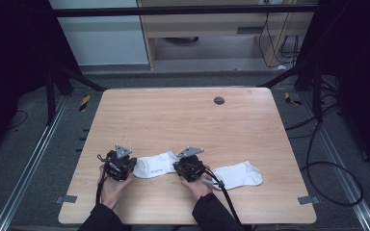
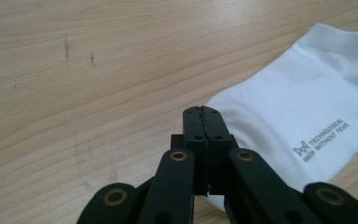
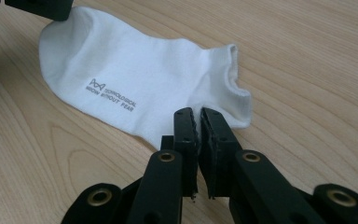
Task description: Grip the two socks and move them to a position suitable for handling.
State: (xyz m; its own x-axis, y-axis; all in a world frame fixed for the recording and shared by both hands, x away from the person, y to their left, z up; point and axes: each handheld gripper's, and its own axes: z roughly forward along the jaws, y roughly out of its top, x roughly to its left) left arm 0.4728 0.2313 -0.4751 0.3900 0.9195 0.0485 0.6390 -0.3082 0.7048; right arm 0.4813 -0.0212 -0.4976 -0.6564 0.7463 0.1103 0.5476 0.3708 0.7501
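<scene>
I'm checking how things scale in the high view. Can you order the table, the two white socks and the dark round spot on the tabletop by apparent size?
1. table
2. the two socks: printed sock and plain sock, about alike, each partly covered by a tool, so unranked
3. dark round spot

Left hand-held gripper [image 1: 125,166] clamped tight; right hand-held gripper [image 1: 185,165] nearly closed.

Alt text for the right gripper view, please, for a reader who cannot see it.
The right gripper has its two black jaws nearly closed on the heel edge of a white ankle sock lying flat on a light wooden table. The sock bears small grey printed lettering, its cuff opening faces right, and the left gripper's jaw tips sit at its toe end, top left.
</scene>
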